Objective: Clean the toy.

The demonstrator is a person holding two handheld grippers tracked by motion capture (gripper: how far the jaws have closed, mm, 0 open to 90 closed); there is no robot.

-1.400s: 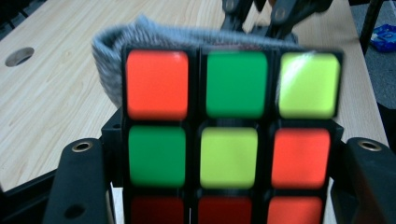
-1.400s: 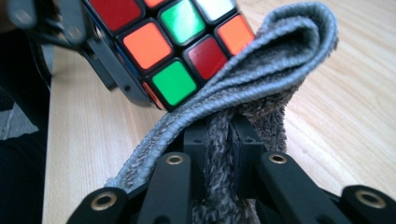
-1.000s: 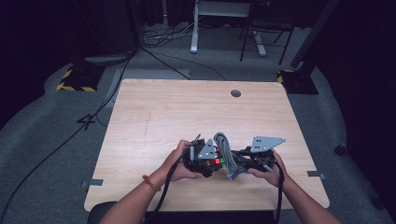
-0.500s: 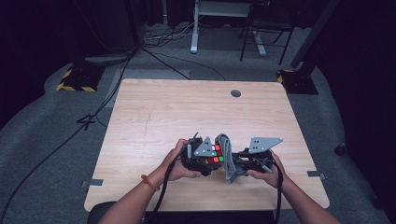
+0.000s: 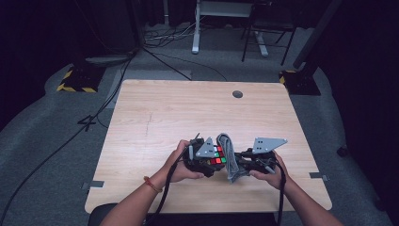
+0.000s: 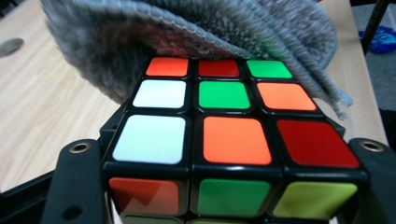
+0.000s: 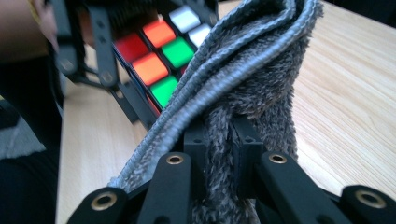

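A scrambled Rubik's cube [image 5: 217, 155] sits clamped between the jaws of my left gripper [image 5: 212, 161], low over the table near its front edge. In the left gripper view the cube [image 6: 224, 135] shows white, orange, red and green tiles on top, with the left gripper [image 6: 229, 186] shut on its sides. A grey knitted cloth [image 6: 196, 32] lies over the cube's far edge. My right gripper [image 7: 219, 149] is shut on a bunched fold of that cloth [image 7: 252, 84], which presses against the cube [image 7: 159, 51]. From above, the cloth [image 5: 227, 146] stands between the two grippers, beside my right gripper [image 5: 238, 165].
The light wooden table [image 5: 188, 113] has a round cable hole [image 5: 237, 94] near its far edge. Both forearms come in from the front edge. Beyond the table are grey floor, trailing cables [image 5: 117, 89] and chair legs [image 5: 263, 37].
The cloth has shifted a little across the cube's top face. Both hands stay in about the same place.
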